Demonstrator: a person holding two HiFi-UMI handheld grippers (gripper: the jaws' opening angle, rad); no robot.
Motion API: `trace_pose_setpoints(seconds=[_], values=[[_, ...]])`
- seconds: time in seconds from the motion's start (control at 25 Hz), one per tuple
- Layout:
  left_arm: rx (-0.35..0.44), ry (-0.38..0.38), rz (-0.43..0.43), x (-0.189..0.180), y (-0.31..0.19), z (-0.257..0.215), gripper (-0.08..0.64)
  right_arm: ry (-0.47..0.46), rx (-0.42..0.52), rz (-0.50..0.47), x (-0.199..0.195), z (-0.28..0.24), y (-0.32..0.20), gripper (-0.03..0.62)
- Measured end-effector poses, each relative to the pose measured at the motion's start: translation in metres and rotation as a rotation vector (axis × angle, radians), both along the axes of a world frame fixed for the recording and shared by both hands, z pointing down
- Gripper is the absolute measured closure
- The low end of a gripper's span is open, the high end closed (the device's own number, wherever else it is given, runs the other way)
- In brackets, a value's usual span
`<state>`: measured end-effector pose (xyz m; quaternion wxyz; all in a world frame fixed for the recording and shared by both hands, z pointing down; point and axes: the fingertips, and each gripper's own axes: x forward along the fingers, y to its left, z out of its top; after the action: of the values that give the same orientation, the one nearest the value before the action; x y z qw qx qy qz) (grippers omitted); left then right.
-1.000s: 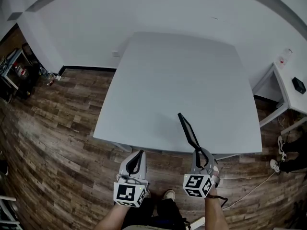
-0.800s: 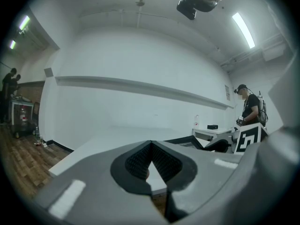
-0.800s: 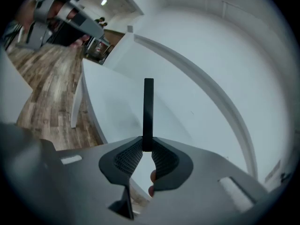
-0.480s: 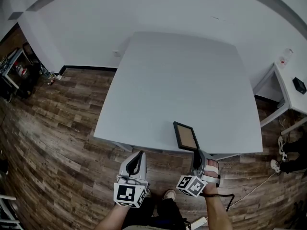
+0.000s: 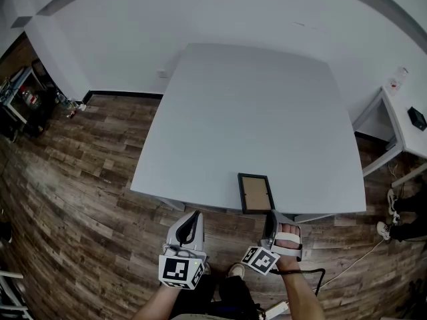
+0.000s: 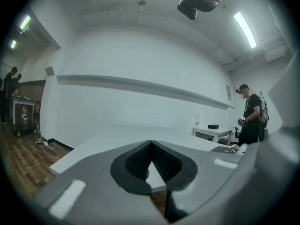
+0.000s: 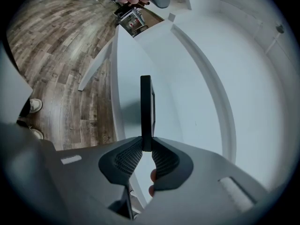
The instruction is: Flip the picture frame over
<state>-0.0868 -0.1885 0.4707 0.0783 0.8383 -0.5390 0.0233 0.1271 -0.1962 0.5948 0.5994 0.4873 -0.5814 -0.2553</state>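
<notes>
A black picture frame (image 5: 256, 193) with a brown panel facing up lies flat, or nearly flat, at the front edge of the white table (image 5: 253, 112). My right gripper (image 5: 271, 217) is just off that edge, shut on the frame's near side. In the right gripper view the frame (image 7: 146, 109) shows edge-on, pinched between the ribbed pads (image 7: 161, 161). My left gripper (image 5: 193, 217) hangs in front of the table, left of the frame and apart from it. Its jaws meet with nothing between them in the left gripper view (image 6: 150, 148).
A small white side table (image 5: 400, 135) with a black object (image 5: 415, 118) stands at the right, with someone's shoes (image 5: 389, 215) on the wood floor beside it. A cluttered shelf (image 5: 20, 99) is at far left. A person (image 6: 251, 116) stands beyond the table.
The frame went from standing on edge to lying with its brown side up. My right gripper rolled with it, still gripping. The left gripper stayed put.
</notes>
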Motion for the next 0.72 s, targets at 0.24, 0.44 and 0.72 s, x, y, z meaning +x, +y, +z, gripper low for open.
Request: trace_pose_setpoints(seconds=[0.24, 0.44, 0.72], values=[[-0.003, -0.002, 0.002, 0.0, 0.002, 0.002, 0.56, 0.067, -0.034, -0.003, -0.004, 0.017, 0.006, 0.499], [-0.004, -0.002, 0.005, 0.001, 0.002, 0.002, 0.56, 0.113, -0.069, 0.002, -0.004, 0.028, 0.006, 0.494], [-0.007, -0.009, 0.005, -0.001, 0.006, 0.003, 0.56, 0.126, -0.093, 0.017, 0.0, 0.044, 0.01, 0.491]])
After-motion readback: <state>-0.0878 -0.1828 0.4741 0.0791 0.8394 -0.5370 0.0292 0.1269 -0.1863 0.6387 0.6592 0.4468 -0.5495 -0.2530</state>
